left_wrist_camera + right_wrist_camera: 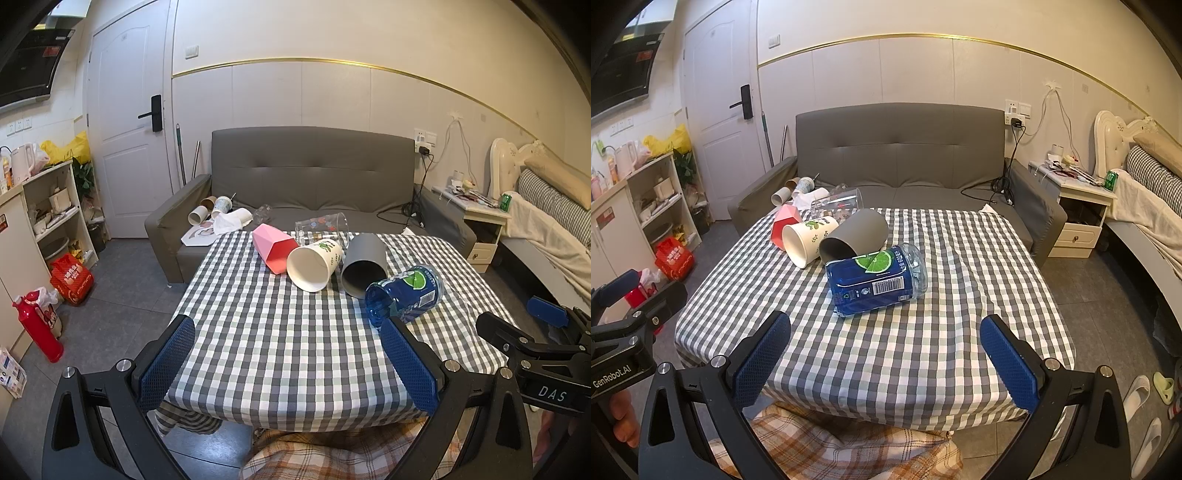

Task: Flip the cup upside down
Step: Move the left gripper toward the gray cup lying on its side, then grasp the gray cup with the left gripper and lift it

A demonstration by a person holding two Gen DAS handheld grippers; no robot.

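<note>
Several cups lie on their sides on the checked tablecloth (280, 332): a pink faceted cup (274, 248), a white paper cup (314, 263) with green print, a grey cup (365, 266), a blue labelled plastic cup (404, 293) and a clear glass (321, 229) behind them. In the right wrist view they show as the pink cup (785, 224), white cup (809, 238), grey cup (855, 236), blue cup (875, 280) and clear glass (836, 206). My left gripper (288, 343) is open and empty, near the table's front edge. My right gripper (886, 339) is open and empty, short of the blue cup.
A grey sofa (314, 177) with paper cups and tissue stands behind the table. A shelf unit (55, 210) and a red bottle (38, 328) are at the left. A nightstand (1075, 206) and bed (1152, 192) are at the right.
</note>
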